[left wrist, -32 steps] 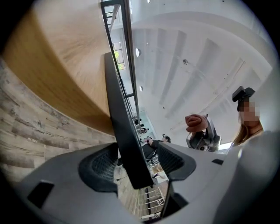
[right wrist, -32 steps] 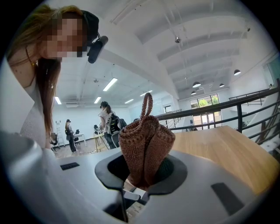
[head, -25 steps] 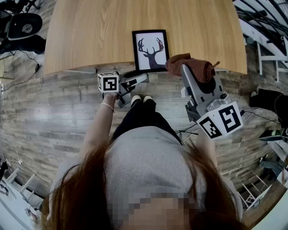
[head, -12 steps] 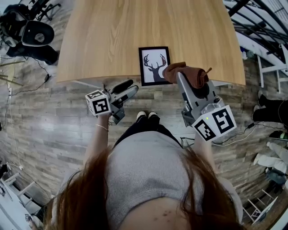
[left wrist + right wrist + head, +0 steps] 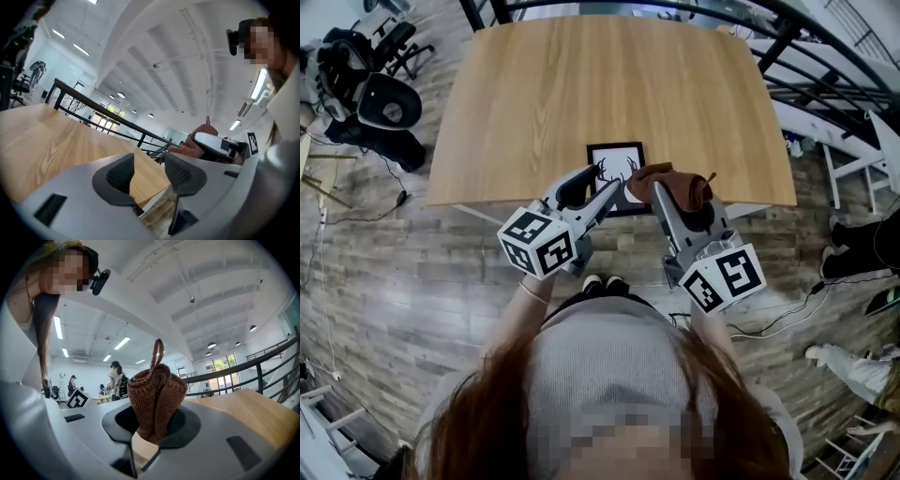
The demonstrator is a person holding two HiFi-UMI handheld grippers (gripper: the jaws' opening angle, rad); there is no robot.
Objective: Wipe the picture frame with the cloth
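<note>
Two hand-held grippers side by side above the near edge of the counter (image 5: pixel 581 84), both pointing across it. Frame (image 5: pixel 615 156), black-edged with an antler print, lies flat on the wood at the middle of that near edge.

Left hand-held gripper (image 5: pixel 598 186): jaws apart, nothing between the pads, counter showing through the gap. Jaws have just been closing a little. In the head view its tips overlap the frame's left side; contact cannot be told.

Right hand-held gripper (image 5: pixel 672 192): jaws clamped on a bunched brown cloth (image 5: pixel 675 178), which stands up past the pads with a small loop on top. In the head view the cloth overlaps the frame's right side; touching or not, cannot tell.

Grippers near each other, apart. Plank floor (image 5: pixel 412 272) below the counter edge.
</note>
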